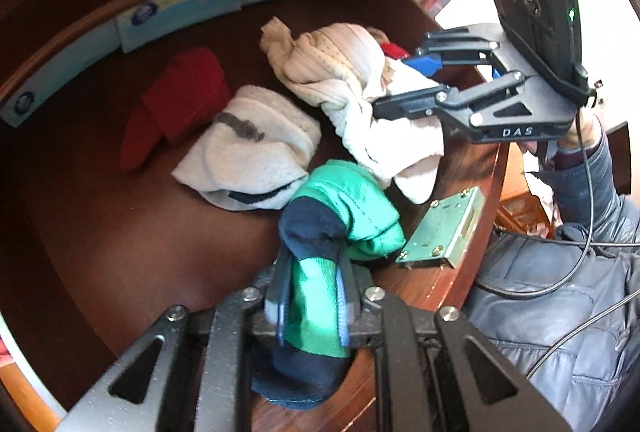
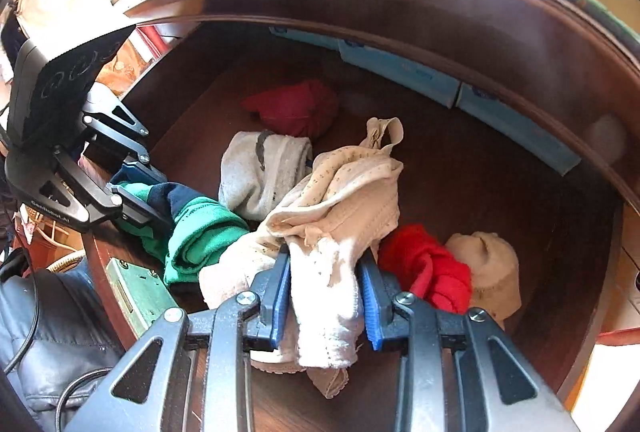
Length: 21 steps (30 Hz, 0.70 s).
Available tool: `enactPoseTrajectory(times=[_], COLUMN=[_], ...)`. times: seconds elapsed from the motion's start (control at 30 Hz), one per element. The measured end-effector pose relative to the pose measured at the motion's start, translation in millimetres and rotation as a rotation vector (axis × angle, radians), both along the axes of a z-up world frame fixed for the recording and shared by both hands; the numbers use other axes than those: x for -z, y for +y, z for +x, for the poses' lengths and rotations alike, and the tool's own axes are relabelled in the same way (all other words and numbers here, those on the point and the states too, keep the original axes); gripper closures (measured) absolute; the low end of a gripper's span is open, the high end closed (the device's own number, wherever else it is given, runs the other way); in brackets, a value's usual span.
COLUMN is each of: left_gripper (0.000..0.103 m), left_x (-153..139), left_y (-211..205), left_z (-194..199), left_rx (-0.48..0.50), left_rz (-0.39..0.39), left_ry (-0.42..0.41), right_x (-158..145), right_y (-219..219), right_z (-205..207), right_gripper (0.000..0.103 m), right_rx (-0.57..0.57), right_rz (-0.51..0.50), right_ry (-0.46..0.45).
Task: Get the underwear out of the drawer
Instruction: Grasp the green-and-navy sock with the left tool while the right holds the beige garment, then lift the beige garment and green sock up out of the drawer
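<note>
— Both grippers had cloth in them. Low in the left wrist view, the left gripper point(image 1: 312, 296) was clamped on a green and navy garment point(image 1: 344, 207) that ran up from the jaws toward the middle of the frame. Low in the right wrist view, the right gripper point(image 2: 324, 296) was pinched on a cream garment point(image 2: 340, 216), its loose end hanging below the pads.

— Were they out of the drawer point(image 1: 120, 232) yet?

— Not fully, I judged. Both bunches sat at the front edge, by the metal lock plate point(image 1: 444, 228), part of each over the rim and part over the drawer floor.

— And what was left inside?

— A white piece point(image 1: 256, 151) at centre, a red one point(image 1: 180, 99) to its upper left, and, at lower right of the right wrist view, another red piece point(image 2: 428, 268) touching a tan one point(image 2: 492, 268). Blue boxes point(image 1: 180, 11) lined the back wall. So most of the job remained.
</note>
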<state>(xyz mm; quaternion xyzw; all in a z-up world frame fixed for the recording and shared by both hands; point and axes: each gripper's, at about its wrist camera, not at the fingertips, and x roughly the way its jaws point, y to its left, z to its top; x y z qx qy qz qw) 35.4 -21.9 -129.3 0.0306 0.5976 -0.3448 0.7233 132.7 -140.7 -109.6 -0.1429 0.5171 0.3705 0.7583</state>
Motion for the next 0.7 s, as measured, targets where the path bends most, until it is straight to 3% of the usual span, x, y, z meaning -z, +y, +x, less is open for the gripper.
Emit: enactPoseTrajectory(times=[0.17, 0.43, 0.7], left_gripper=[0.089, 0.089, 0.089], left_x=[-9.8, -25.0, -34.2], left_y=[19.7, 62.7, 78.3], left_z=[-14.5, -23.9, -32.2], left_rx=[-0.07, -0.193, -0.305], left_rz=[-0.045, -0.133, -0.215], left_ry=[-0.047, -0.112, -0.182], right_x=[-8.8, -12.6, -16.3], right_y=[-4.8, -10.6, -8.1], right_z=[-7.2, -12.9, -18.7], right_gripper=[0.07, 0.07, 0.07], right_rx=[-0.001, 0.005, 0.009], right_rz=[0.012, 0.016, 0.024], right_ry=[-0.059, -0.063, -0.105])
